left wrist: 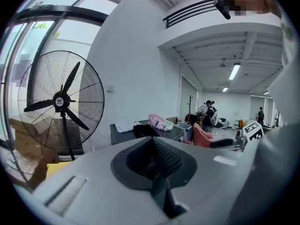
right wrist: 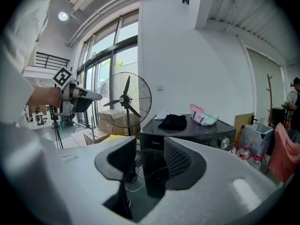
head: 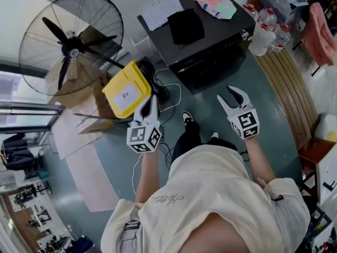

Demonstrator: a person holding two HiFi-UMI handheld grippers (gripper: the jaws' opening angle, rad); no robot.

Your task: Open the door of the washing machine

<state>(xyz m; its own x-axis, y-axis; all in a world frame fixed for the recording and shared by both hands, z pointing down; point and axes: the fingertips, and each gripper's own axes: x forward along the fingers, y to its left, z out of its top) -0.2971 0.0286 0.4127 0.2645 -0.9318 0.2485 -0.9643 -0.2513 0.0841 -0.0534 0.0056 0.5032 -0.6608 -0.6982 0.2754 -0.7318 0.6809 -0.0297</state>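
1. Washer point(head: 213, 70): on the floor at far centre, well apart from both grippers. A black cloth point(head: 185, 26) and a packet point(head: 215, 4) lie on its top.
2. Left gripper point(head: 150, 103): jaws together, nothing held. Right gripper point(head: 230, 95): jaws wide apart and empty. In its own view the washer shows between them, far off.
3. Handling (judged): heavy, stiff cabinet, unlikely to shift under a pull. The door should be rigid, hinged and glossy, so likely slippery. A grip needs the handle or the free door edge, and neither can be made out on the dark front.
4. Orientation: the front faces near, toward the person, slightly skewed. Long axis runs left-right, and the knob point(right wrist: 224, 143) sits at the right end of the front panel.
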